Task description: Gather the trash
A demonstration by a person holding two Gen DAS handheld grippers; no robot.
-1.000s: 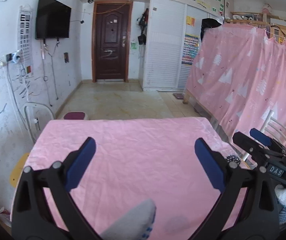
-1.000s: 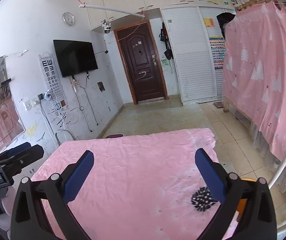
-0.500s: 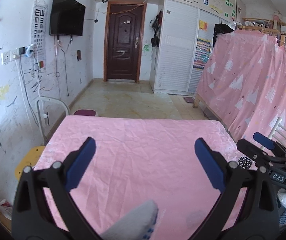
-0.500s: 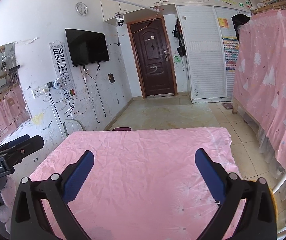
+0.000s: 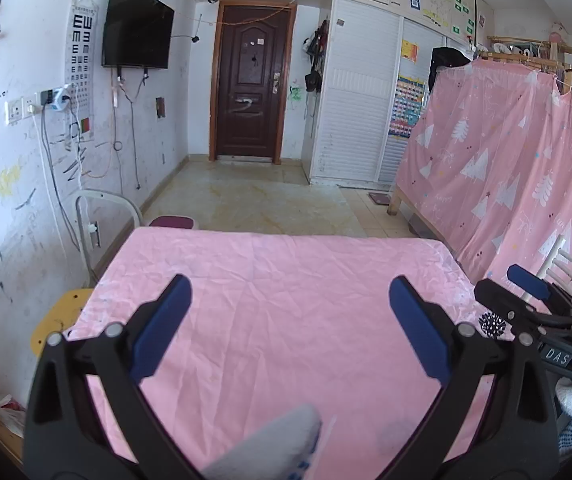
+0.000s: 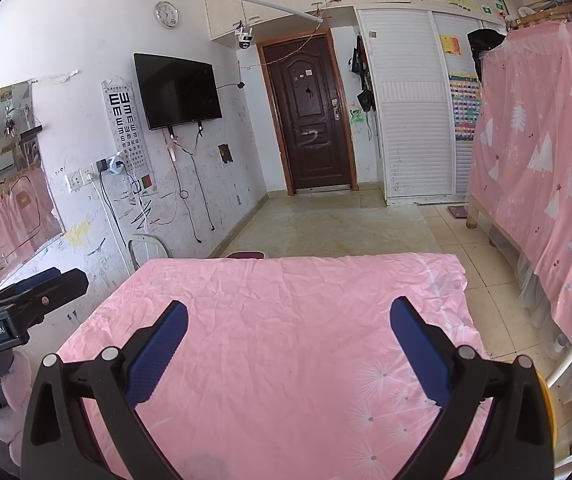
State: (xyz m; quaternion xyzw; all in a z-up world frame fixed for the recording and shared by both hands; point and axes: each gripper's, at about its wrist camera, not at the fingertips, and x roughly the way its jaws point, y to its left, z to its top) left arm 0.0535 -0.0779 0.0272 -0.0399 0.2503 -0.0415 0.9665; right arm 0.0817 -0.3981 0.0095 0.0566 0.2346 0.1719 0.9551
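Surface (image 5: 286, 300) is covered w/ a wrinkled pink cloth (image 6: 286, 320), dandelion print at its right corner; no trash visible on it from either wrist view. Room beyond: tiled floor (image 5: 254, 196), dark brown door (image 5: 251, 88) at the far end, white louvered wardrobe (image 6: 410, 120) to its right, pink tree-print curtain (image 5: 506, 168) hung along the right side. Left wall has a black TV (image 6: 178, 90), an eye chart (image 6: 124, 128) w/ big "E" rows, wall clock (image 6: 166, 14), sockets & dangling cables. Left gripper (image 5: 288, 320) is spread wide, nothing between the blue pads; right gripper (image 6: 288, 344) likewise wide apart & empty, both hovering over the cloth. Right gripper's body reads "DAS" in left view; left one reads "GenRobot.AI" in right view. A grey gloved fingertip (image 5: 270, 448) pokes in at the bottom of left view. White chair (image 5: 102, 216) & yellow stool (image 5: 58, 316) stand by the left edge.
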